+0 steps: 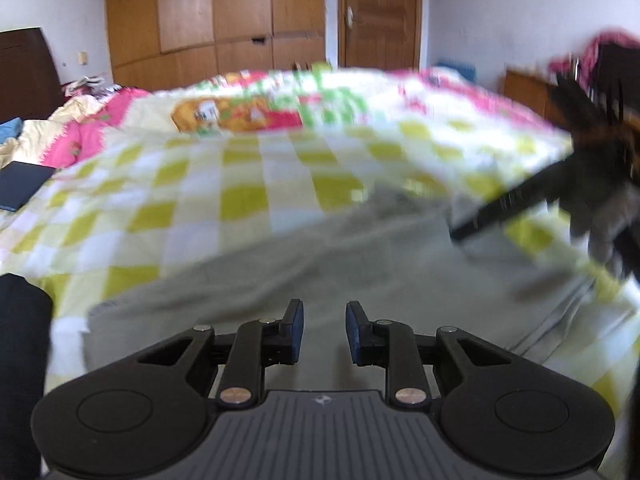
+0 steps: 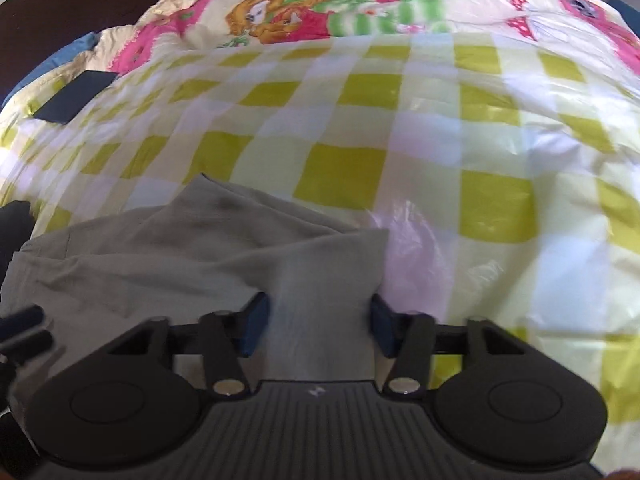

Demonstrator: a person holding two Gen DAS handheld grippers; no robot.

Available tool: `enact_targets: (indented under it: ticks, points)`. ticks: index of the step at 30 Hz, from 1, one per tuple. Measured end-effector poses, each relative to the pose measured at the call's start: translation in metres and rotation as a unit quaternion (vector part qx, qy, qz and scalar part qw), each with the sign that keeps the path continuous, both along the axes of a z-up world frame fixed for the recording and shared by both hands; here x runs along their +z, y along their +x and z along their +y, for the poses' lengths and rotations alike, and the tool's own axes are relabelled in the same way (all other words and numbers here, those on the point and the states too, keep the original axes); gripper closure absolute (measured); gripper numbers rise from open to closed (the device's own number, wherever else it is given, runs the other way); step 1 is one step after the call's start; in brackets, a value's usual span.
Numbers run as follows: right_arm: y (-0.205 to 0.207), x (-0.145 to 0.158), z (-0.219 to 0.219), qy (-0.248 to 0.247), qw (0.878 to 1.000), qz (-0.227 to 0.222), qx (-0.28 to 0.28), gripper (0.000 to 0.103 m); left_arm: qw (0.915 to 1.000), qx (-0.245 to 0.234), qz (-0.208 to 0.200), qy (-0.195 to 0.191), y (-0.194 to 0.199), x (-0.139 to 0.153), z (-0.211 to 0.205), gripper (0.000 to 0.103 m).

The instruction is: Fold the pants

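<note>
Grey pants [image 1: 304, 276] lie spread on a bed's green-and-white checked cover [image 1: 240, 168]. My left gripper [image 1: 325, 330] hovers over them, its blue pads a little apart with nothing between them. In the right wrist view my right gripper [image 2: 318, 326] stands with its jaws wide. A flat strip of the pants [image 2: 320, 280] runs between the pads, not bunched. The rest of the pants [image 2: 132, 256] lies rumpled to the left. In the left wrist view the right gripper [image 1: 460, 234] shows blurred at the pants' far right edge.
A dark flat tablet or book [image 1: 20, 188] [image 2: 74, 96] lies on the bed's left side, near a pink cartoon-print quilt [image 1: 248, 112]. A wooden wardrobe [image 1: 216, 12] and door [image 1: 380, 12] stand behind. A dark-clad part of the person [image 1: 20, 360] is at the left edge.
</note>
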State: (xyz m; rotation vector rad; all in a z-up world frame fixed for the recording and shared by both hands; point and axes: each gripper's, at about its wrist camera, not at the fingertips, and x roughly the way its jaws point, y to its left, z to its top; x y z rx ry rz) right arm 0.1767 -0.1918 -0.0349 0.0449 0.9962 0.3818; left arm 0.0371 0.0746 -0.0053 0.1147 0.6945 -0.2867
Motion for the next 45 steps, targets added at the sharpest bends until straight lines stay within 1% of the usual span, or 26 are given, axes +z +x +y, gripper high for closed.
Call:
enact_targets:
  ticks: [1, 2, 3, 5, 7, 10, 11, 12, 14, 16, 17, 18, 19, 22, 23, 25, 26, 28, 30, 32, 34, 36, 38, 40, 43, 45]
  points:
    - [0.003, 0.0, -0.002, -0.006, 1.0, -0.005, 0.0, 0.087, 0.9999, -0.003, 0.015, 0.007, 0.003, -0.007, -0.003, 0.064]
    - [0.01, 0.001, -0.011, 0.005, 1.0, -0.002, -0.009, 0.094, 0.9996, -0.005, 0.027, 0.008, 0.004, -0.012, -0.005, 0.064]
    - [0.019, 0.002, -0.023, 0.022, 0.999, 0.008, -0.027, 0.097, 0.9995, -0.007, 0.03, 0.008, 0.004, -0.014, -0.006, 0.064]
    - [0.033, 0.002, -0.048, 0.059, 0.996, 0.019, -0.066, 0.097, 0.9996, -0.014, 0.023, 0.005, 0.003, -0.013, -0.01, 0.063]
    - [0.038, 0.0, -0.052, 0.056, 0.995, 0.019, -0.076, 0.097, 0.9995, -0.007, 0.03, 0.003, 0.005, -0.018, -0.012, 0.061]
    - [0.037, 0.003, -0.039, 0.027, 0.998, 0.009, -0.06, 0.092, 0.9992, -0.013, 0.035, 0.015, 0.002, -0.018, -0.015, 0.061]
    - [0.036, 0.008, -0.037, 0.019, 0.998, 0.0, -0.056, 0.088, 0.9993, -0.018, 0.029, 0.018, -0.002, -0.013, -0.015, 0.06]
    - [0.032, 0.014, -0.037, 0.013, 0.998, -0.013, -0.064, 0.088, 0.9995, -0.015, 0.018, 0.022, -0.005, -0.008, -0.012, 0.06]
    - [0.019, 0.028, -0.031, -0.014, 0.997, -0.051, -0.064, 0.087, 0.9996, 0.011, -0.005, 0.024, -0.007, 0.001, -0.002, 0.059]
    - [0.004, 0.039, -0.017, -0.052, 0.993, -0.096, -0.035, 0.085, 0.9987, 0.05, 0.0, 0.01, -0.001, 0.001, 0.013, 0.056]
    - [-0.002, 0.041, -0.01, -0.052, 0.993, -0.105, -0.016, 0.08, 0.9974, 0.071, 0.007, 0.01, 0.001, -0.004, 0.019, 0.056]
    - [-0.004, 0.039, -0.005, -0.045, 0.994, -0.103, -0.002, 0.068, 0.996, 0.085, 0.02, 0.02, 0.003, -0.012, 0.022, 0.056]
    - [-0.002, 0.032, 0.0, -0.051, 0.994, -0.094, -0.002, 0.065, 0.9952, 0.089, 0.028, 0.027, 0.0, -0.019, 0.024, 0.055]
    - [0.014, 0.001, 0.001, -0.081, 0.995, -0.063, -0.008, 0.065, 0.9951, 0.088, 0.016, 0.041, -0.017, -0.022, 0.024, 0.052]
    - [0.018, -0.003, -0.005, -0.074, 0.996, -0.052, -0.024, 0.064, 0.9945, 0.092, 0.015, 0.047, -0.019, -0.019, 0.024, 0.051]
    - [0.012, 0.008, -0.023, -0.032, 0.997, -0.053, -0.052, 0.064, 0.994, 0.091, 0.014, 0.059, -0.017, -0.01, 0.025, 0.051]
    - [0.006, 0.015, -0.03, -0.025, 0.996, -0.06, -0.058, 0.062, 0.9941, 0.087, 0.009, 0.065, -0.016, -0.006, 0.025, 0.051]
    - [-0.013, 0.03, -0.042, -0.024, 0.996, -0.073, -0.055, 0.062, 0.9955, 0.067, -0.002, 0.068, -0.009, 0.005, 0.02, 0.051]
    - [-0.031, 0.037, -0.054, -0.004, 0.996, -0.066, -0.054, 0.059, 0.9975, 0.026, -0.013, 0.065, 0.0, 0.015, 0.006, 0.051]
    - [-0.046, 0.034, -0.064, 0.018, 0.998, -0.038, -0.053, 0.054, 0.9981, -0.015, -0.024, 0.055, 0.008, 0.021, -0.012, 0.05]
    - [-0.057, 0.024, -0.071, 0.033, 0.998, -0.008, -0.056, 0.054, 0.998, -0.04, -0.02, 0.045, 0.021, 0.019, -0.029, 0.05]
    - [-0.068, 0.015, -0.077, 0.054, 0.997, 0.016, -0.061, 0.054, 0.9962, -0.068, -0.008, 0.055, 0.037, 0.015, -0.047, 0.05]
    - [-0.073, 0.008, -0.087, 0.088, 0.992, 0.047, -0.074, 0.053, 0.9904, -0.125, -0.006, 0.06, 0.052, 0.018, -0.063, 0.05]
    - [-0.076, 0.005, -0.095, 0.123, 0.987, 0.064, -0.075, 0.054, 0.9786, -0.196, 0.006, 0.063, 0.071, 0.027, -0.079, 0.05]
    - [-0.077, 0.004, -0.103, 0.152, 0.982, 0.074, -0.085, 0.053, 0.9635, -0.253, 0.006, 0.086, 0.103, 0.035, -0.107, 0.05]
    - [-0.077, 0.002, -0.106, 0.174, 0.978, 0.082, -0.083, 0.053, 0.9578, -0.273, 0.021, 0.088, 0.125, 0.034, -0.124, 0.05]
